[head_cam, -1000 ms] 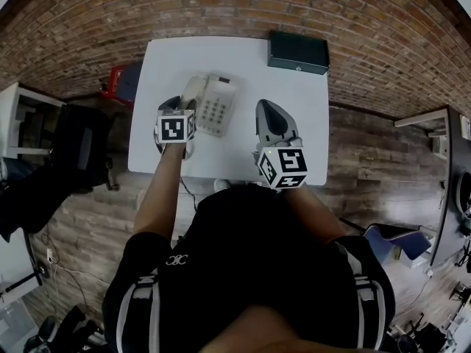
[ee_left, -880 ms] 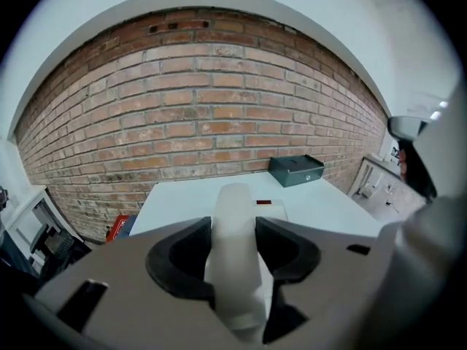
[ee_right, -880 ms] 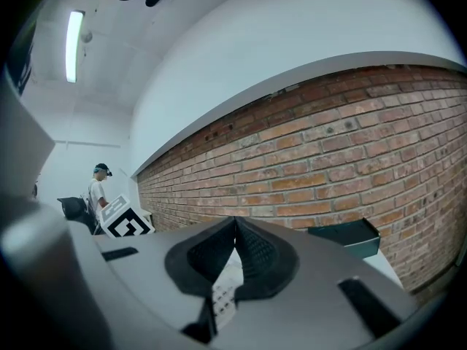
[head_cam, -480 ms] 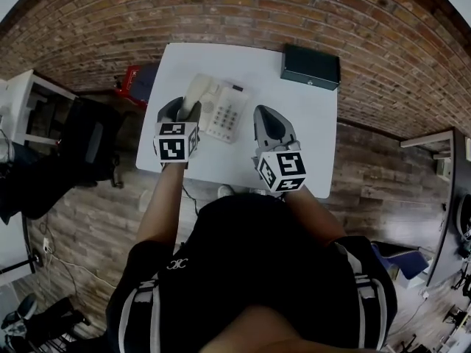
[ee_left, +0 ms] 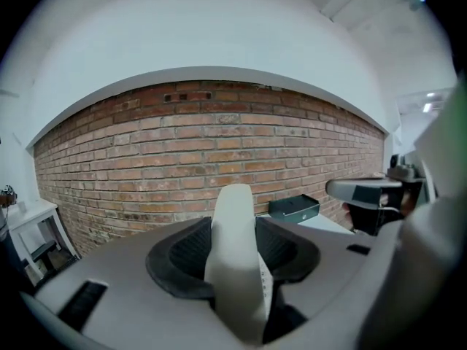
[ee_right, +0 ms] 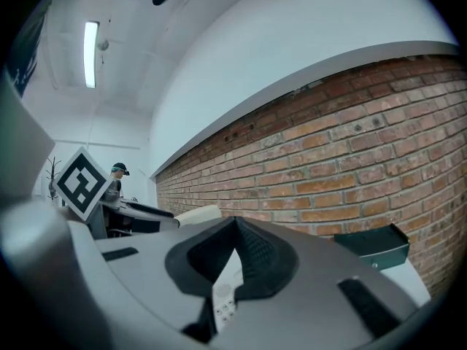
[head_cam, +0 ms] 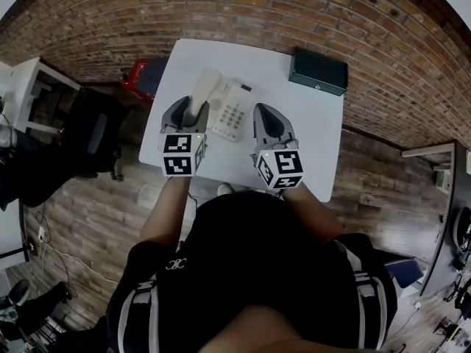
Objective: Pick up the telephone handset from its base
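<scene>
Your left gripper (head_cam: 190, 112) has its jaws clamped on the cream handset (head_cam: 204, 87), held up over the left side of the base (head_cam: 234, 112) at upper centre. Your right gripper (head_cam: 268, 123) has its jaws closed and empty, just right of the base, above the white counter (head_cam: 309, 123).

my left gripper (head_cam: 188, 115) now holds the handset (head_cam: 204, 88) lifted clear of the phone base (head_cam: 235, 115); a second ago it lay in its cradle. its far end now tilts upward, and my right gripper (head_cam: 267, 123) sits closer beside the base.
</scene>
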Tool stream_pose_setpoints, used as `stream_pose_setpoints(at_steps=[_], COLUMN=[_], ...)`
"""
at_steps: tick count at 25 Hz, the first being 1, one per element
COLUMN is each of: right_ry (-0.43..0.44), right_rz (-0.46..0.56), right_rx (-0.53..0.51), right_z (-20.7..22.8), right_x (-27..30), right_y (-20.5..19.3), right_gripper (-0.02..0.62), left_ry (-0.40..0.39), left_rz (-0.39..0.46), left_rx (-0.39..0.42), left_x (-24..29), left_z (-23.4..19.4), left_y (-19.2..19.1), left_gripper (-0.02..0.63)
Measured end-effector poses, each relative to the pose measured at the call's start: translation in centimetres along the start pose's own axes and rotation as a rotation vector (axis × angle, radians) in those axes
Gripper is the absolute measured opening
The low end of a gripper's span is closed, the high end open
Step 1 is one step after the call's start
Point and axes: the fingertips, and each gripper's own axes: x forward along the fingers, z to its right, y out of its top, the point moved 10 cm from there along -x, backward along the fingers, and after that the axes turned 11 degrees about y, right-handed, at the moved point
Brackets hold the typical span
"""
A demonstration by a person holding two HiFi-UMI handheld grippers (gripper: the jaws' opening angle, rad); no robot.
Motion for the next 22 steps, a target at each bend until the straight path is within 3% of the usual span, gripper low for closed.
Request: stream_pose_setpoints(at_steps=[22], right_ry=[0.011], right_rz=[0.012], right_rx=[-0.001], right_z=[-1.2], right_x=[0.8], right_y=[0.0], right_gripper=[-0.003], left_ry=[-0.005], left_rz=[0.007], left_rx=[-0.036], left_x=[-0.8], left_z=[-0.6], left_y=[-0.5], left_gripper=[0.187])
